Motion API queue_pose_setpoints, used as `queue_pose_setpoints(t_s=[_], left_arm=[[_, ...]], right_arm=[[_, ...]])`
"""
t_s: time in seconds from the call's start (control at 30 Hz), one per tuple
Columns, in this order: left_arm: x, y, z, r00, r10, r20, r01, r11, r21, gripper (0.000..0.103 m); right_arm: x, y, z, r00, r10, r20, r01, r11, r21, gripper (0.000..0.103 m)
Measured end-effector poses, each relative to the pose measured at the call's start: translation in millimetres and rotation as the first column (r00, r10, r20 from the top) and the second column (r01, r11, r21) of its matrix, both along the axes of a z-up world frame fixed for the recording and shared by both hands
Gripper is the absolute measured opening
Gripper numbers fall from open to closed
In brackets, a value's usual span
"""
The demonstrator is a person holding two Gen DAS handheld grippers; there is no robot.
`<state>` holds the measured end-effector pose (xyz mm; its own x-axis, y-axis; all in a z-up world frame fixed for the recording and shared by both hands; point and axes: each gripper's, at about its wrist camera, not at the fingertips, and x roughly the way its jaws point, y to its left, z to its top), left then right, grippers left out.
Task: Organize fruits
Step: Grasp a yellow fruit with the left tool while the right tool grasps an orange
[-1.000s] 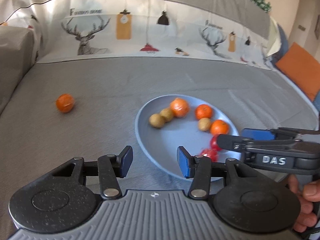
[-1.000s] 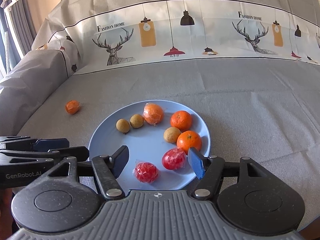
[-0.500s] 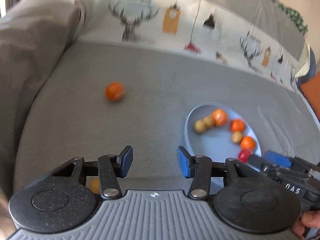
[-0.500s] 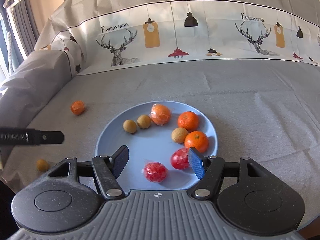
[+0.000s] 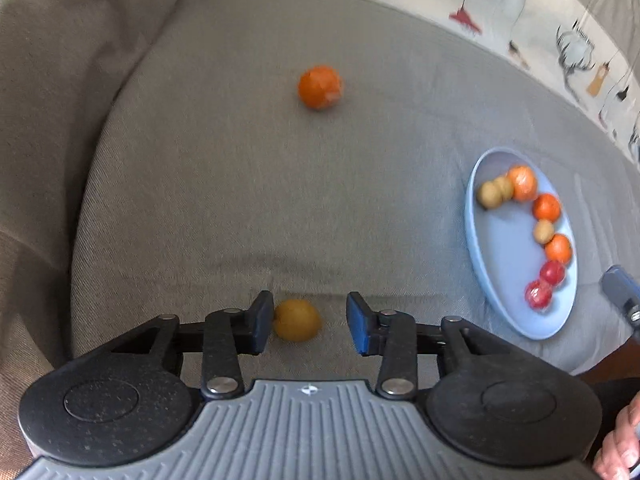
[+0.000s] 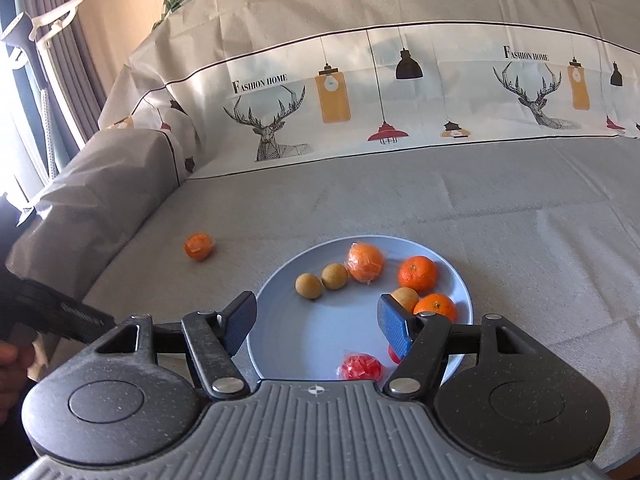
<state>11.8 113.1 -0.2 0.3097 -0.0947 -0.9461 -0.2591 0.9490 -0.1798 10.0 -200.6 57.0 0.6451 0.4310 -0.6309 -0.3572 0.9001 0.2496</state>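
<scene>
A blue plate (image 5: 506, 280) (image 6: 320, 340) on the grey sofa seat holds several fruits: oranges, small brown fruits and two red wrapped ones. A loose wrapped orange (image 5: 320, 87) (image 6: 198, 246) lies on the seat to the plate's left. A small yellow-brown fruit (image 5: 297, 320) lies near the seat's front edge. My left gripper (image 5: 308, 322) is open and the yellow-brown fruit sits between its fingers, close to the left finger. My right gripper (image 6: 316, 322) is open and empty, hovering over the near side of the plate.
The sofa armrest (image 6: 80, 208) rises at the left and the printed backrest cover (image 6: 360, 100) stands behind. The left gripper's body (image 6: 52, 312) shows at the left edge of the right wrist view.
My left gripper has swung left, away from the plate, and come down around the small yellow-brown fruit. My right gripper has moved slightly right and stays over the plate.
</scene>
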Motion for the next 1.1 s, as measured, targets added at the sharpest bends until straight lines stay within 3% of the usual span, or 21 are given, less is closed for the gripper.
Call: queue_pose_setpoints(t_s=[0.1, 0.23, 0.43, 0.63, 0.87, 1.1], left_arm=[[2, 0, -6, 0.999, 0.002, -0.049, -0.002, 1.0, 0.001, 0.031], [2, 3, -6, 0.999, -0.002, -0.043, 0.002, 1.0, -0.006, 0.031], [-5, 13, 10, 0.991, 0.072, 0.112, -0.067, 0.996, -0.051, 0.031], [-5, 25, 17, 0.964, 0.177, 0.2, -0.174, 0.984, -0.031, 0.031], [16, 20, 15, 0.925, 0.223, 0.309, -0.261, 0.961, 0.087, 0.031], [23, 42, 2, 0.874, 0.36, 0.325, -0.388, 0.921, 0.023, 0.031]], right_arm=[[1, -3, 3, 1.0, -0.01, -0.004, 0.01, 1.0, 0.024, 0.069], [6, -8, 4, 0.998, -0.037, -0.042, 0.04, 0.996, 0.074, 0.069], [11, -2, 3, 0.995, -0.053, -0.082, 0.062, 0.991, 0.12, 0.069], [14, 28, 2, 0.998, -0.003, -0.065, 0.01, 0.994, 0.107, 0.069], [29, 77, -3, 0.996, 0.056, -0.064, -0.05, 0.994, 0.097, 0.069], [57, 129, -15, 0.993, 0.095, -0.064, -0.088, 0.99, 0.106, 0.069]])
